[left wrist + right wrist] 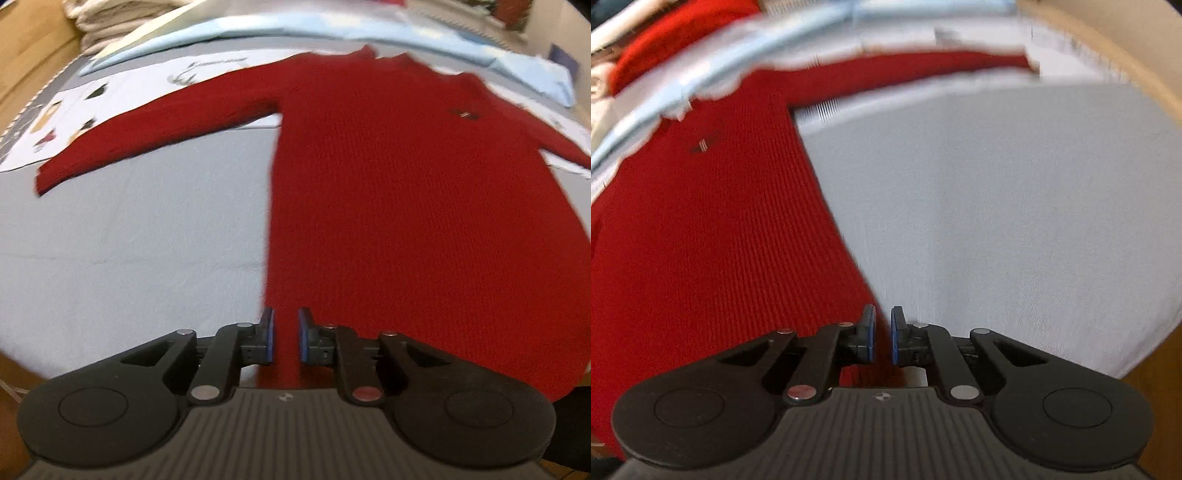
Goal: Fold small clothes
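Sweater: a red knit sweater [406, 206] lies flat on the grey sheet [129, 240], front up, with a small chest label [463, 114].
Long axis: hem nearest the grippers at 6 o'clock, collar far away at 12 o'clock.
Sleeves: in the left wrist view one sleeve [147, 133] stretches out toward 9 o'clock; in the right wrist view the other sleeve [905, 72] runs toward 2 o'clock.
Left gripper [286, 338]: at the hem's left corner, blue pads a narrow gap apart with red knit showing between them; I cannot tell whether they pinch it.
Right gripper [882, 336]: at the hem's right corner, pads nearly together, red fabric between them; a firm grip cannot be confirmed.
Edges: a pale blue cloth [258, 29] lies just beyond the collar; a printed white cloth [74, 107] sits under the left sleeve.
Open room: bare grey sheet spreads at 9 o'clock of the body and at 3 o'clock in the right wrist view.
Blur: both views are smeared.
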`<state>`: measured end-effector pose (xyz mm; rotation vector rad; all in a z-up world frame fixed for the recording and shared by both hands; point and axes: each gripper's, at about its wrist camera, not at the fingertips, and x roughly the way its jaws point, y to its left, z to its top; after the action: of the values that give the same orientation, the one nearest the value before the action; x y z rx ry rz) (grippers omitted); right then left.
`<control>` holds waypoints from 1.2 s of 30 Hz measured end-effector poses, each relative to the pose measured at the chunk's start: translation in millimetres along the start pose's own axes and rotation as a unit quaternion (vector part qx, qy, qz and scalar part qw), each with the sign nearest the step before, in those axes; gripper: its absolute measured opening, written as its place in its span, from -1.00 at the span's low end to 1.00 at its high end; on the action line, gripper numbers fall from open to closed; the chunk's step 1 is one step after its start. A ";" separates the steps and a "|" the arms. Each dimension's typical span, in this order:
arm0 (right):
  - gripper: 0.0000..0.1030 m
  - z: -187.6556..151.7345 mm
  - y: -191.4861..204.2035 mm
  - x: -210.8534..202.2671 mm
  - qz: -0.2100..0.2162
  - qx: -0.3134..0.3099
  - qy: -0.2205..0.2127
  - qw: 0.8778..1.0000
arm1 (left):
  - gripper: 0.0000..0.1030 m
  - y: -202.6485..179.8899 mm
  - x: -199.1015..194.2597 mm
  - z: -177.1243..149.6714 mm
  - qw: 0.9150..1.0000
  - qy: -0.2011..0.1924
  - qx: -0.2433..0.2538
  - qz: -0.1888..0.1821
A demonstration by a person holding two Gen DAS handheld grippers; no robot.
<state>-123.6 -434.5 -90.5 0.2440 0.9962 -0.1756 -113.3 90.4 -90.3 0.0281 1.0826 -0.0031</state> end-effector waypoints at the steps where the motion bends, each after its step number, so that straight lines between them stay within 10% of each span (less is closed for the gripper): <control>1: -0.56 -0.4 3.0 -0.3 0.008 -0.006 -0.002 1.000 | -0.66 -2.0 2.4 0.2 1.000 0.005 -0.001 -0.008; 6: -0.30 -15.3 19.9 25.7 0.010 -0.060 0.085 0.995 | -0.44 -12.5 33.5 -7.4 0.996 0.090 0.019 -0.007; 18: -0.20 -2.5 47.0 -1.9 -0.016 -0.081 -0.032 0.996 | -0.32 -12.8 -5.9 22.3 0.999 -0.019 -0.027 0.012; 28: -0.13 5.2 104.8 -8.9 0.010 -0.127 -0.097 0.987 | -0.32 -2.6 -62.1 61.5 0.981 -0.158 -0.109 0.031; 36: -0.13 8.5 148.6 -12.5 0.022 -0.125 -0.152 0.980 | -0.05 23.0 -76.9 164.6 0.971 -0.219 -0.075 0.067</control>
<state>-85.3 -294.0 -57.3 0.0069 0.6993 -0.0446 -3.6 108.5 55.2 -0.0340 0.6354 0.1867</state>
